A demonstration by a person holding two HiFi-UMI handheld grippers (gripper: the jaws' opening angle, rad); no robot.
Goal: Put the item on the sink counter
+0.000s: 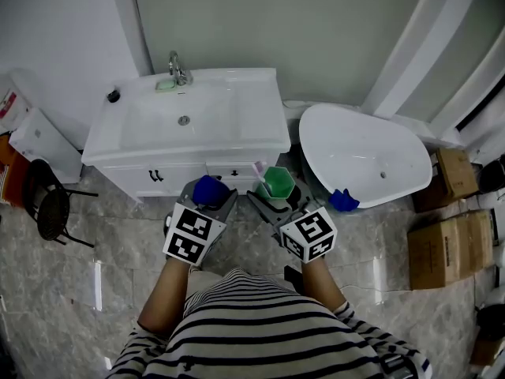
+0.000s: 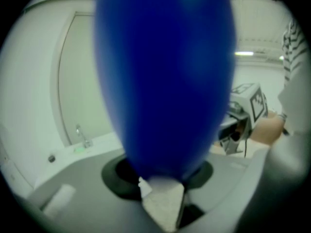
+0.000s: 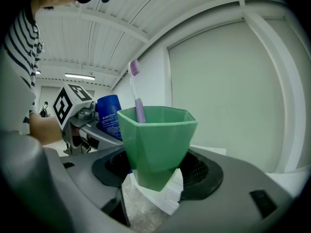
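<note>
My left gripper (image 1: 210,198) is shut on a blue bottle (image 1: 208,189), which fills the left gripper view as a big blue blur (image 2: 165,76). In my right gripper (image 1: 274,197) sits a green cup (image 1: 278,182) with a purple toothbrush (image 3: 135,93) standing in it; the jaws are shut on the cup (image 3: 155,140). Both grippers hang side by side just in front of the white sink counter (image 1: 245,117), below its front edge. The tap (image 1: 179,68) stands at the back of the basin.
A white bathtub (image 1: 363,156) lies to the right of the sink, with a blue thing (image 1: 344,200) at its near edge. Cardboard boxes (image 1: 450,247) stand at far right. A black stool (image 1: 49,208) is at left. A green soap (image 1: 166,86) rests by the tap.
</note>
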